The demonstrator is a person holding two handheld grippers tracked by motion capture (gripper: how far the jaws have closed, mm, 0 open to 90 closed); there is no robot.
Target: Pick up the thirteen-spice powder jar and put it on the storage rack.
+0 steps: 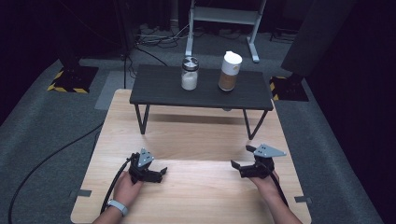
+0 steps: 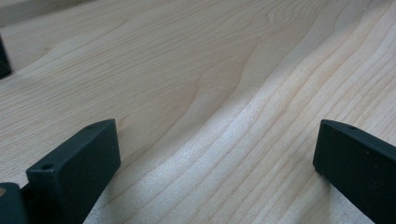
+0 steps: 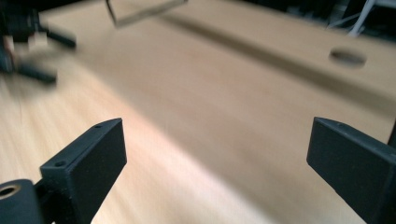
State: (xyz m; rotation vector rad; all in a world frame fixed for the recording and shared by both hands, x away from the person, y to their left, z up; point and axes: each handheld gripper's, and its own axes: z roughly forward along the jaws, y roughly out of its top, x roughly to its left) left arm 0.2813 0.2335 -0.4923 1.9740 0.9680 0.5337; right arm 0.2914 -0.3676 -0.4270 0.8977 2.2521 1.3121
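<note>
So both grippers sit low over the near end of the wooden table (image 1: pixel 196 135), jaws spread wide, nothing in them: left gripper (image 1: pixel 159 173) and right gripper (image 1: pixel 239 158) well apart, pointing toward each other. Farther back a small black shelf (image 1: pixel 154 88) stands on the table, with a white-powder jar (image 1: pixel 189 73) beside a brown-filled bottle (image 1: pixel 229 71) on top.
</note>
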